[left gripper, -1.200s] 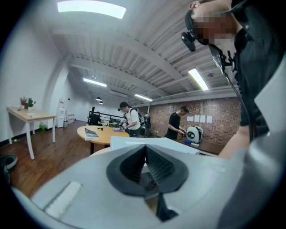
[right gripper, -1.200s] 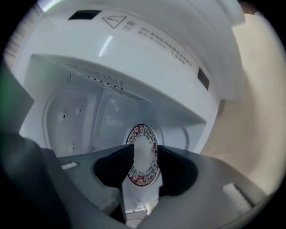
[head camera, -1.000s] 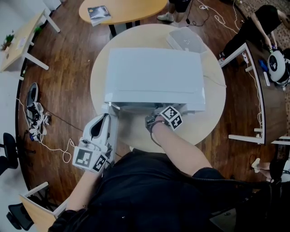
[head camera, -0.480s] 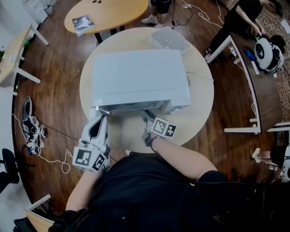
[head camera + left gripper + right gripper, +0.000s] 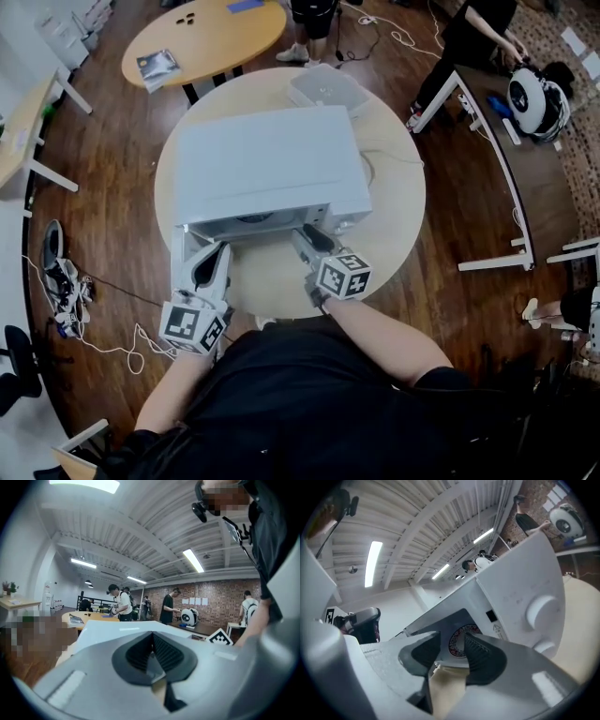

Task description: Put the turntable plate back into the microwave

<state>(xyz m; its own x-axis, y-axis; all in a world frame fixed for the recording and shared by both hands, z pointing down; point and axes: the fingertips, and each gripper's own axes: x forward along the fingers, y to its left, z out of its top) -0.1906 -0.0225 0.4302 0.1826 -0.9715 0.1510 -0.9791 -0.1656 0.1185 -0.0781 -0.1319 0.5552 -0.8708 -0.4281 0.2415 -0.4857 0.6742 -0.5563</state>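
The turntable plate (image 5: 458,643) lies inside the microwave (image 5: 267,169), its red-patterned rim visible through the open cavity (image 5: 253,218) in the right gripper view; it appears seated on the cavity floor, though its centring cannot be confirmed.

Change of state: a second ago the right gripper (image 5: 307,234) was low at the cavity mouth; it is now withdrawn, raised and rolled, just in front of the opening. Its jaws stand well apart with nothing between the pads; the plate is seen beyond them, not in them. The left gripper (image 5: 214,251) sits at the left front corner of the microwave; its jaws are brought together at the tips and no object shows between them.

Assessment: the placing step looks complete; the plate is released and inside. The remaining action is probably closing the microwave.

Surface: the microwave stands on a round pale table (image 5: 398,225); a translucent container (image 5: 328,89) rests on the table behind it; a thin cable (image 5: 380,157) trails across the top.

Room: dark wooden floor (image 5: 112,178); an oval table (image 5: 211,33) carrying a magazine (image 5: 157,64); a white desk frame (image 5: 487,178) to the right; people stand at the far side.
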